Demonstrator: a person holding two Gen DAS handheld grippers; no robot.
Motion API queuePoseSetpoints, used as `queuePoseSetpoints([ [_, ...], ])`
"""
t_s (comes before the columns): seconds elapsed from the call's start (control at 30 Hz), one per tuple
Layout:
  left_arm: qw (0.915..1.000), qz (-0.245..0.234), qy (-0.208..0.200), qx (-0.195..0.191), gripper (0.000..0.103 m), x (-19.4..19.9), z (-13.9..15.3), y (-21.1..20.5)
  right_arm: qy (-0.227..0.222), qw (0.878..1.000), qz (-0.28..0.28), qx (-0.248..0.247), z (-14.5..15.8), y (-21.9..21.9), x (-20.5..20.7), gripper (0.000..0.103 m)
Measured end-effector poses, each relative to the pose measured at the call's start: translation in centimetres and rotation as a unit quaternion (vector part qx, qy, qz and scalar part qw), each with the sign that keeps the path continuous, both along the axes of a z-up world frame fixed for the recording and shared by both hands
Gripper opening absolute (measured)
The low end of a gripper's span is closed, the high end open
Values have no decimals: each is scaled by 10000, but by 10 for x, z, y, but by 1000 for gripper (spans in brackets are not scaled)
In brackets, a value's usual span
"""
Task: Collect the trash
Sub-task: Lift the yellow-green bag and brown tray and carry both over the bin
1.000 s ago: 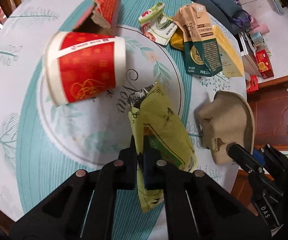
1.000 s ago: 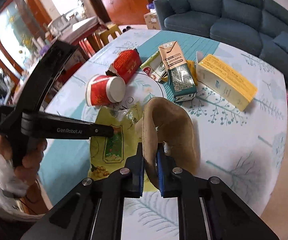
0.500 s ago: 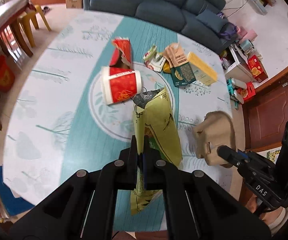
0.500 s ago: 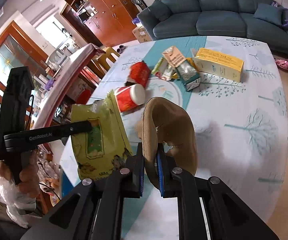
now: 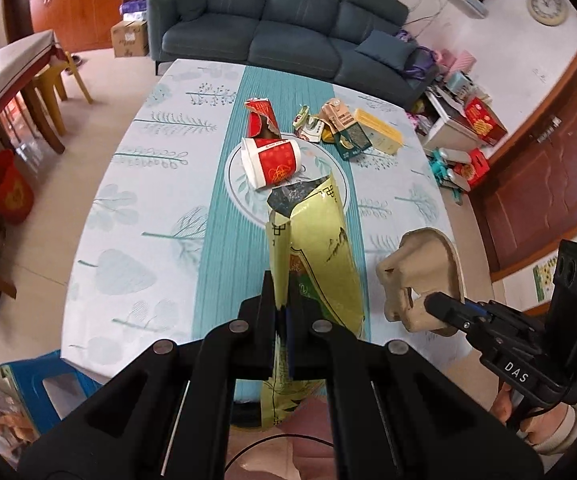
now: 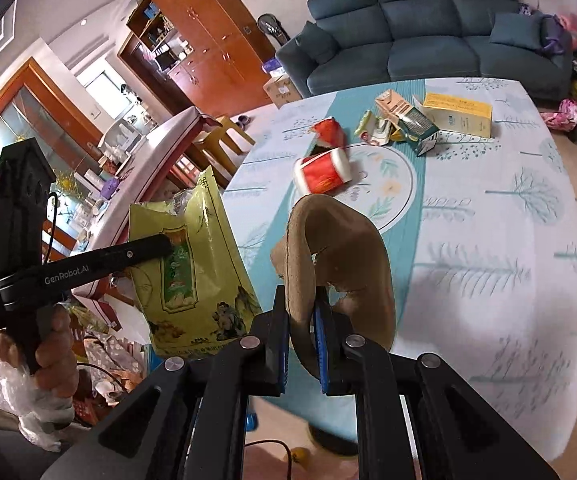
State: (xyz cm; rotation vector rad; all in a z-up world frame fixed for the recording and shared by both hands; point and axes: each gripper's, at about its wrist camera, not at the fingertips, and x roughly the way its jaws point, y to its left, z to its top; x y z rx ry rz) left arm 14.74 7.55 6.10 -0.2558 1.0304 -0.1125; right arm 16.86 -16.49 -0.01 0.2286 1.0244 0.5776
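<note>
Yellow snack bag (image 5: pixel 320 252): glossy plastic film, creased, foil-lined at the torn top. Brown pulp tray (image 6: pixel 344 256): matt, rough moulded paper fibre. Red paper cup (image 5: pixel 272 160): smooth coated paper, slight sheen. Table (image 6: pixel 528 280): smooth printed cover. Left gripper (image 5: pixel 282 316): matt black plastic, metal pins. Sofa (image 5: pixel 280 20): matt cloth.

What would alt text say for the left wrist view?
The left gripper pinches a torn yellow-green bag above a patterned table. Beside it, the right gripper holds a crumpled brown paper tray; a red cup and cartons lie beyond.
</note>
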Motion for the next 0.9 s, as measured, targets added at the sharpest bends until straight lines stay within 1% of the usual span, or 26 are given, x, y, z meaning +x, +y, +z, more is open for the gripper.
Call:
queuePoseSetpoints([
  [0.1, 9997, -219, -104, 34, 1, -33, 4, 15, -82, 9997, -220, 40, 4, 15, -37, 11],
  [0.17, 9993, -349, -145, 47, 1, -57, 5, 27, -80, 9991, -400, 101, 4, 29, -70, 11],
  [0.27, 9988, -458, -148, -3, 1, -86, 3, 43, -44, 9984, -554, 123, 0, 45, -109, 11],
  [0.37, 9983, -577, -72, -71, 1, -121, -2, 64, 27, 9974, -712, 117, -5, 63, -158, 11],
  [0.43, 9980, -635, -43, -62, 1, -138, -6, 71, 75, 9970, -766, 94, -11, 72, -185, 11],
  [0.53, 9975, -695, 134, -73, 1, -162, -18, 81, 305, 9955, -897, 75, -25, 81, -220, 11],
  [0.6, 9967, -747, 287, -97, 1, -175, -28, 83, 451, 9942, -970, 79, -31, 83, -238, 11],
  [0.77, 9946, -910, 502, -62, 1, -194, -46, 74, 685, 9930, -958, -45, -39, 81, -276, 11],
  [0.9, 9929, -972, 690, -8, 1, -197, -63, 58, 951, 9906, -982, -107, -57, 68, -284, 11],
])
